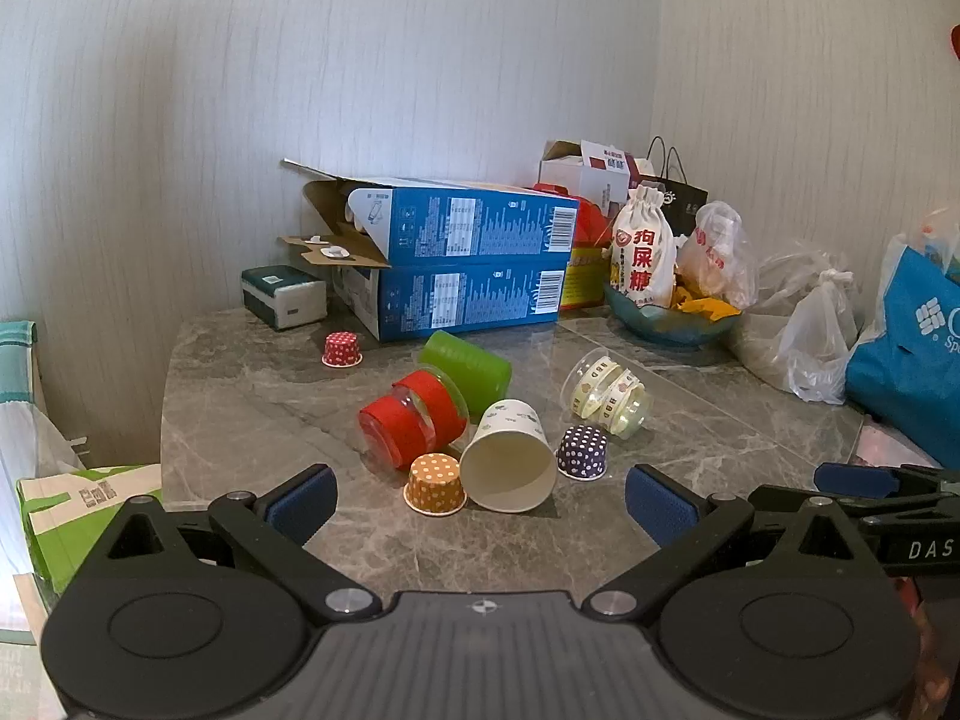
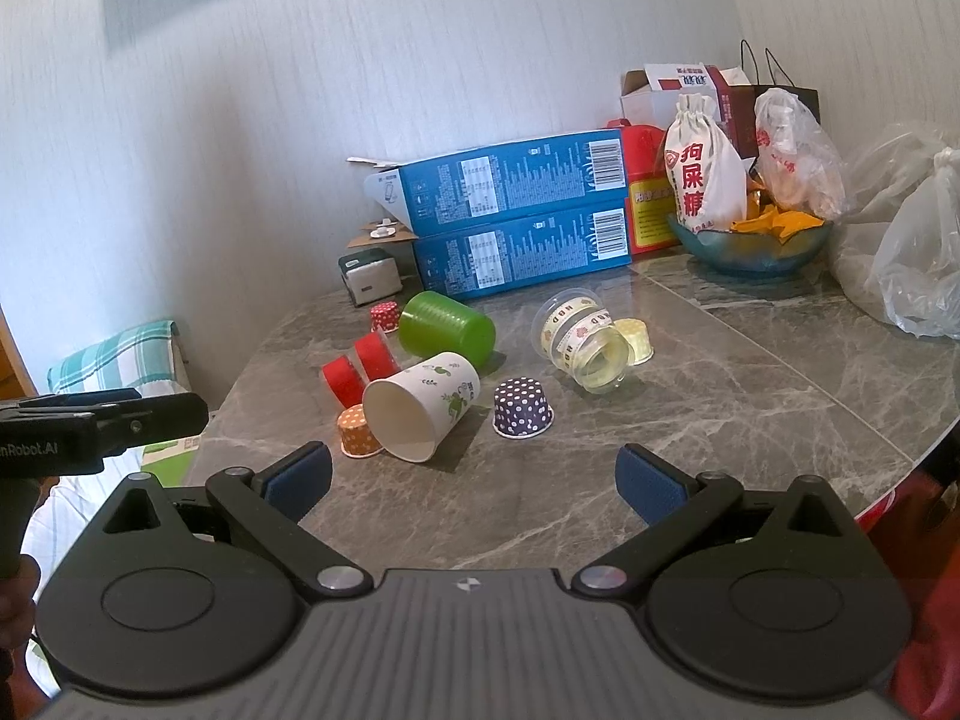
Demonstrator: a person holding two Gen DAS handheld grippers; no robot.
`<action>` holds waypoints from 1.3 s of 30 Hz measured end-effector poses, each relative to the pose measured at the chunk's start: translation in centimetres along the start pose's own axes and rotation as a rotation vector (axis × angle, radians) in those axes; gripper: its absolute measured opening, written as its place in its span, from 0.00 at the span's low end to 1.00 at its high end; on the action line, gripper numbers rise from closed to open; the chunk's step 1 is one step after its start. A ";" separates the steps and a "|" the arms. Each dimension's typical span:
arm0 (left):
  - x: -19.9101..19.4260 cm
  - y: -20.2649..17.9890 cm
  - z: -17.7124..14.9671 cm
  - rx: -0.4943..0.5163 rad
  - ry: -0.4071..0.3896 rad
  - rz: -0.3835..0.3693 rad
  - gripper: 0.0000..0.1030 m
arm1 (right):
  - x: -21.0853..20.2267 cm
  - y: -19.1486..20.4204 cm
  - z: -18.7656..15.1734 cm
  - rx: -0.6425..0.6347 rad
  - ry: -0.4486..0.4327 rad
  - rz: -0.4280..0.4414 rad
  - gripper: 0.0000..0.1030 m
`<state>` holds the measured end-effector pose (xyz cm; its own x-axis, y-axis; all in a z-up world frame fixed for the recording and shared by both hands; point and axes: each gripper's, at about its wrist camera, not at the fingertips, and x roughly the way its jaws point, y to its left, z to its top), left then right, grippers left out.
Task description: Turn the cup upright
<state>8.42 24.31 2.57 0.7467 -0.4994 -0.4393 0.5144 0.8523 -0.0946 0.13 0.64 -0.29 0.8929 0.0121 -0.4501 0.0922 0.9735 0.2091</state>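
Observation:
Several cups lie on their sides on the grey marble table (image 1: 252, 414): a white paper cup (image 1: 510, 456) (image 2: 420, 408) with its mouth toward me, a green cup (image 1: 468, 369) (image 2: 447, 330), a clear cup with red bands (image 1: 414, 420) (image 2: 357, 369), and a clear cup with cream bands (image 1: 609, 393) (image 2: 585, 342). Small dotted paper cups stand upside down: orange (image 1: 435, 483) (image 2: 359, 432), purple (image 1: 582, 451) (image 2: 521, 408), red (image 1: 342, 349) (image 2: 384, 317). My left gripper (image 1: 480, 501) and right gripper (image 2: 474, 480) are open and empty, just short of the cups.
Two stacked blue boxes (image 1: 468, 264) (image 2: 516, 210), a tissue pack (image 1: 285, 295), a glass bowl with bags (image 1: 672, 318) (image 2: 750, 246), plastic bags (image 1: 810, 336) (image 2: 912, 252) and a blue bag (image 1: 906, 360) stand along the back and right. The table's left edge drops off by a green carton (image 1: 90, 504).

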 end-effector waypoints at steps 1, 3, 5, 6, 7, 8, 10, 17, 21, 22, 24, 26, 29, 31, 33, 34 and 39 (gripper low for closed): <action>0.0 0.0 0.0 0.000 0.001 0.001 1.00 | 0.0 0.0 0.0 -0.001 0.000 -0.001 0.99; -0.1 0.1 0.1 -0.002 0.002 0.000 1.00 | 0.1 0.0 0.0 0.001 0.001 -0.002 0.99; -0.1 0.1 0.1 -0.004 0.004 0.000 1.00 | 0.1 0.0 0.1 0.003 0.002 0.000 0.99; -0.1 0.1 0.1 -0.004 0.003 -0.001 1.00 | 0.1 -0.1 0.1 0.004 0.003 0.001 0.99; -0.1 0.0 0.1 -0.003 0.003 -0.001 1.00 | 0.1 -0.1 0.1 0.006 0.005 0.003 0.99; -0.1 0.0 0.1 -0.001 0.003 -0.001 1.00 | 0.1 -0.1 0.1 0.007 0.007 0.003 0.99; -0.1 -0.1 0.1 0.000 0.005 -0.001 1.00 | 0.1 -0.1 0.0 0.008 0.010 0.003 0.99; -0.1 -0.2 0.1 0.000 0.004 0.000 1.00 | 0.1 -0.3 0.1 0.014 0.011 0.005 0.99; -0.1 -0.2 0.1 0.000 0.004 -0.001 1.00 | 0.1 -0.4 0.1 0.018 0.014 0.006 0.99; -0.1 -0.2 0.0 0.000 0.005 -0.002 1.00 | 0.1 -0.4 0.1 0.019 0.015 0.007 0.99; -0.1 -0.3 -0.1 0.001 0.005 -0.002 1.00 | 0.1 -0.4 0.2 0.021 0.016 0.005 0.99; 0.0 -0.4 -0.2 0.000 0.007 -0.002 1.00 | 0.1 -0.5 0.1 0.022 0.017 0.004 0.99; -0.1 -0.5 -0.3 -0.002 0.007 -0.001 1.00 | 0.1 -0.5 0.1 0.024 0.018 0.004 0.99; -0.1 -0.4 -0.3 -0.004 0.007 -0.002 1.00 | 0.1 -0.5 0.1 0.023 0.018 0.004 0.99; -0.1 -0.4 -0.3 -0.003 0.007 -0.002 1.00 | 0.1 -0.5 0.1 0.024 0.018 0.003 0.99; -0.1 -0.4 -0.4 -0.003 0.007 -0.002 1.00 | 0.1 -0.5 0.1 0.024 0.017 0.003 0.99; -0.1 -0.3 -0.4 -0.005 0.008 -0.003 1.00 | 0.2 -0.5 0.0 0.023 0.019 0.004 0.99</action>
<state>8.03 24.19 2.27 0.7420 -0.5007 -0.4459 0.5145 0.8516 -0.1002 0.23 0.19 -0.49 0.8848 0.0202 -0.4655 0.0992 0.9680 0.2306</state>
